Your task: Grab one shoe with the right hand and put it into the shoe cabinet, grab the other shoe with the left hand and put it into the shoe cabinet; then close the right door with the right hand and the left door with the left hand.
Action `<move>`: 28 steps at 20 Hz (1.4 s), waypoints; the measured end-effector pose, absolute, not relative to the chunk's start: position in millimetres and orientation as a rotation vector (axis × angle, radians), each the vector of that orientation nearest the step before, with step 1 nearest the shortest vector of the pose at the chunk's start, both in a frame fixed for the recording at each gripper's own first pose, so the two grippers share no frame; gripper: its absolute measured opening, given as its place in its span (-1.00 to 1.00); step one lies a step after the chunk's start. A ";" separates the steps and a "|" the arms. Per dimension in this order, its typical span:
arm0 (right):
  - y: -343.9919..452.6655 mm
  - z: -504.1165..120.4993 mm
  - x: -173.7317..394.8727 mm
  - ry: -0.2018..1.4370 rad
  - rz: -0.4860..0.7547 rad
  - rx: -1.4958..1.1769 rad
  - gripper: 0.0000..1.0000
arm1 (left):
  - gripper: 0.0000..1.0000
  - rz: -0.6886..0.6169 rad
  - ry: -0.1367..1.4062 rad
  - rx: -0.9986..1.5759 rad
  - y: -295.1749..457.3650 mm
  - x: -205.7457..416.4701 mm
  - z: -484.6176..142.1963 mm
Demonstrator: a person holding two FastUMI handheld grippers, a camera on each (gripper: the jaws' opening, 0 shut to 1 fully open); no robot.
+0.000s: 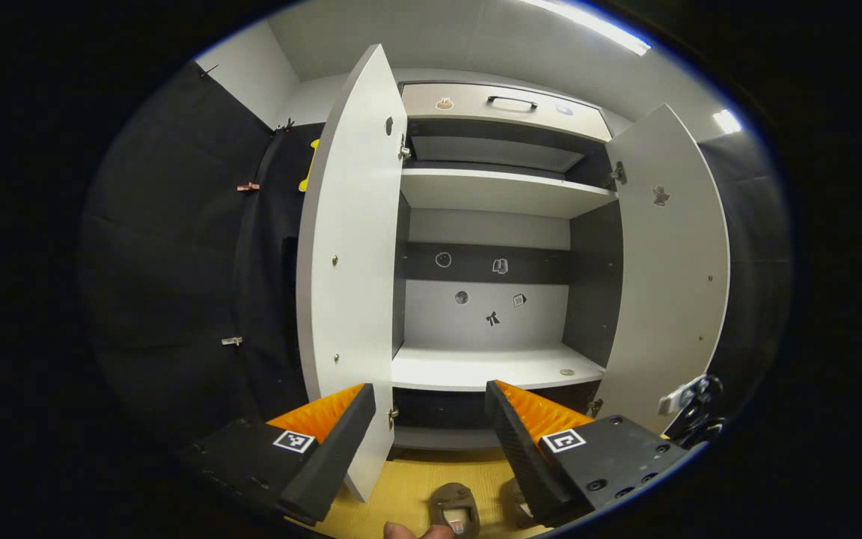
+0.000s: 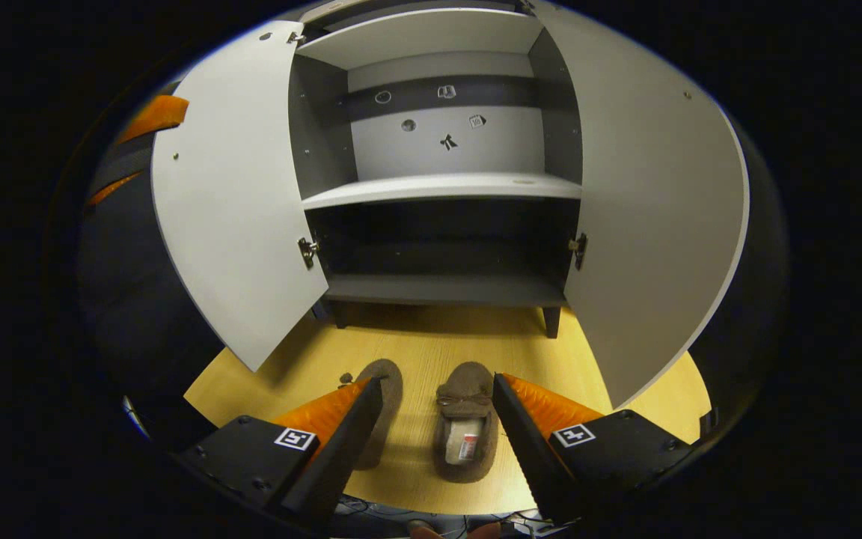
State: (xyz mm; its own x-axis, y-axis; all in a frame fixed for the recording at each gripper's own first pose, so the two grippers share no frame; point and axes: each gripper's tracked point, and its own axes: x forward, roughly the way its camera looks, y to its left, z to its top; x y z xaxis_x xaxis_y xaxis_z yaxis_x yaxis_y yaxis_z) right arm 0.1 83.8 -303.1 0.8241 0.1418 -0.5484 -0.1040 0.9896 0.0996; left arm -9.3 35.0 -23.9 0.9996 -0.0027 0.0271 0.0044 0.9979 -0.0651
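While both grippers hang with fingers spread wide and holding nothing, the right gripper (image 2: 435,419) hovers above two brown shoes: one shoe (image 2: 465,430) between its fingers, the other shoe (image 2: 384,408) beside it on the wooden floor (image 2: 431,337). Beyond stands the shoe cabinet (image 2: 438,187), left door (image 2: 229,195) and right door (image 2: 648,202) open. The left gripper (image 1: 431,427) faces its shelves.

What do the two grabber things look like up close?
Each one has two long wedge-shaped fingers with ridged inner faces, fixed to flat black blocks with small screws. Every block carries a little square black-and-white marker. That goes for the left gripper and the right gripper alike. No cables run along them.
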 end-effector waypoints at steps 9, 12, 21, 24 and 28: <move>96.1 -424.9 6.9 0.825 0.090 0.173 0.94 | 0.89 0.023 0.012 -0.031 51.8 -4.0 -51.5; 99.7 -453.1 19.3 0.854 0.086 0.168 0.89 | 0.89 0.032 0.029 -0.026 57.6 -0.9 -60.6; 94.7 -490.9 62.6 0.809 -0.015 0.158 0.12 | 0.89 0.049 0.086 -0.025 72.0 4.5 -85.6; 85.5 -495.0 73.5 0.801 -0.048 0.126 -0.55 | 0.89 0.047 0.100 -0.032 72.9 8.7 -90.1; 84.6 -486.8 72.1 0.776 -0.027 0.135 -0.75 | 0.89 0.037 0.103 -0.033 70.7 13.1 -91.0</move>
State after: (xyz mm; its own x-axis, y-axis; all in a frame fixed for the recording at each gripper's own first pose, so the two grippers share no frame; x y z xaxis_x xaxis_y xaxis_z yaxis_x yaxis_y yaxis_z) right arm 72.1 84.6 -486.8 0.7141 0.0255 -0.6996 0.0740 0.9910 0.1116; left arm 13.1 70.7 -91.0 0.9940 0.0356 -0.1030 -0.0390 0.9987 -0.0312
